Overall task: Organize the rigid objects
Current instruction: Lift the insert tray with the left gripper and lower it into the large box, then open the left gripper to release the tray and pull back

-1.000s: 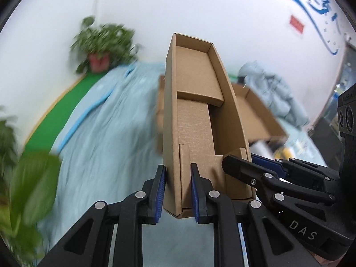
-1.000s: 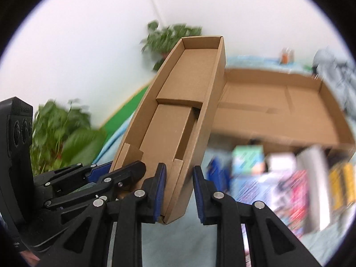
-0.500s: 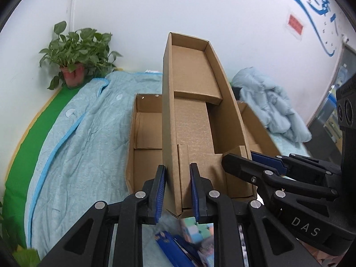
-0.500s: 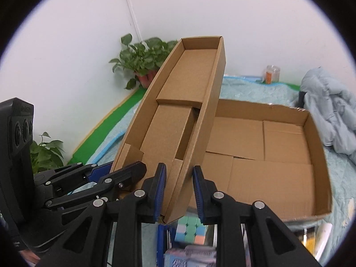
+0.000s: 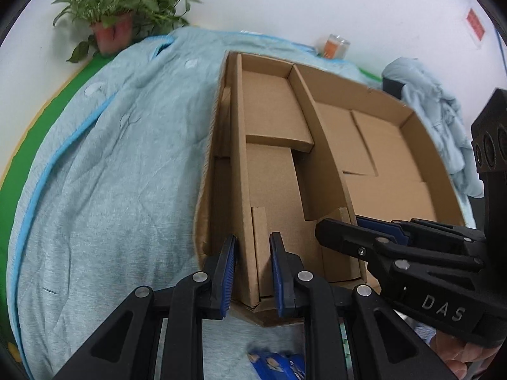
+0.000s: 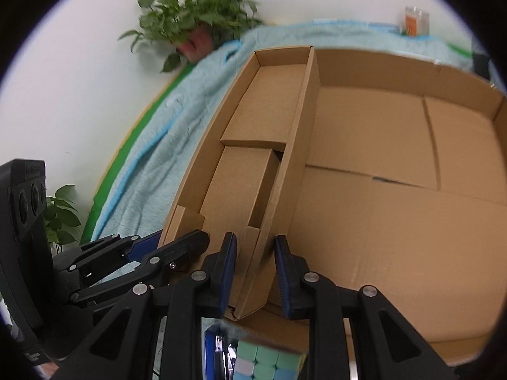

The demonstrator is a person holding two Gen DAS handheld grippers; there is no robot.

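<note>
Straddling both tongs (image 5: 252,272) (image 6: 255,272): narrow cardboard tray (image 5: 269,171).

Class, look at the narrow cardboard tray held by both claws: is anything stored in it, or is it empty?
Empty. The narrow cardboard tray shows only its own folded cardboard flaps inside; no loose items lie in it.

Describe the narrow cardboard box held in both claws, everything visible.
The narrow cardboard box is a long, open-topped tray of plain brown corrugated card, with folded flaps overlapping on its floor and nothing inside. It sits along the left side of the large cardboard box. The left claw grips its left wall, the right claw its right wall, both at the near end.
</note>
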